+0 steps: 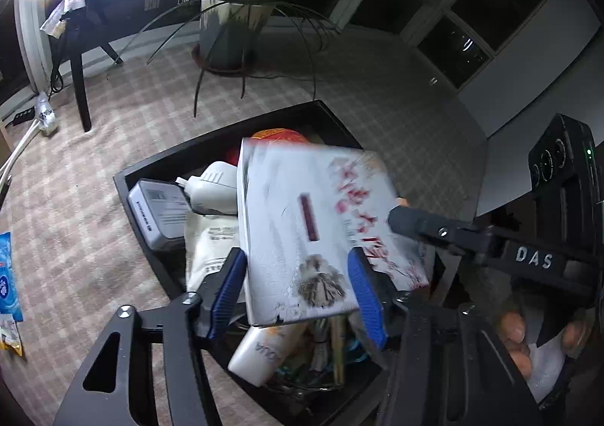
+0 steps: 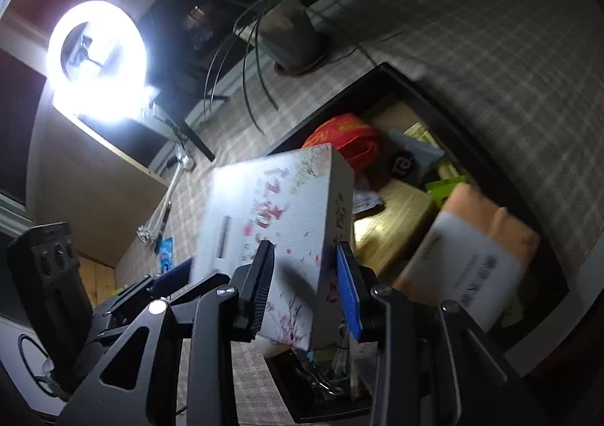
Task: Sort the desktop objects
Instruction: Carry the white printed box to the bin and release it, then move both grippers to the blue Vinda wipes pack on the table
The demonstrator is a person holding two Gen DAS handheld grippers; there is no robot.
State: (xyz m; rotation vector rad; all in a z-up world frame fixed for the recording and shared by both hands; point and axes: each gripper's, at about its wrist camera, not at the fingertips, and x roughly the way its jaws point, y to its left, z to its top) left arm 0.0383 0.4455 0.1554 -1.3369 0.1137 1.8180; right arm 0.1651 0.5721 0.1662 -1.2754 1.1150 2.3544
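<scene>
- The left gripper [image 1: 298, 288] is sitting nearest the lens in the left wrist view, its blue pads pressing on the two long faces of a white box [image 1: 313, 233] printed with red characters and a grey tassel; the jaws are standing about half open around the box's width.
- The right gripper [image 2: 305, 286] is clamping the same box [image 2: 271, 222] in its own view, one black finger on the printed face and one blue pad on the narrow side, jaws set narrower than the left's.
- The box is hanging tilted in the air between both grippers, above a black tray [image 1: 151, 165] and not touching its contents.
- The right gripper's grey fingertip is also showing in the left view, lying on the box's far edge, with the person's hand [image 1: 521, 343] behind it on the handle.
- Under the box the tray is holding a grey packet [image 1: 158, 214], a white bottle [image 1: 219, 184], a white tube [image 1: 264, 350] and what may be pens, blurred.
- In the right view the tray [image 2: 381, 74] is also showing a red bag [image 2: 347, 139], a wooden block [image 2: 392, 226] and an orange-backed packet [image 2: 479, 244].
- The tray is lying on a checked cloth [image 1: 75, 199].
- Further off a potted plant [image 1: 234, 22] is standing on the cloth, and a ring light [image 2: 98, 59] is glaring at the left.
</scene>
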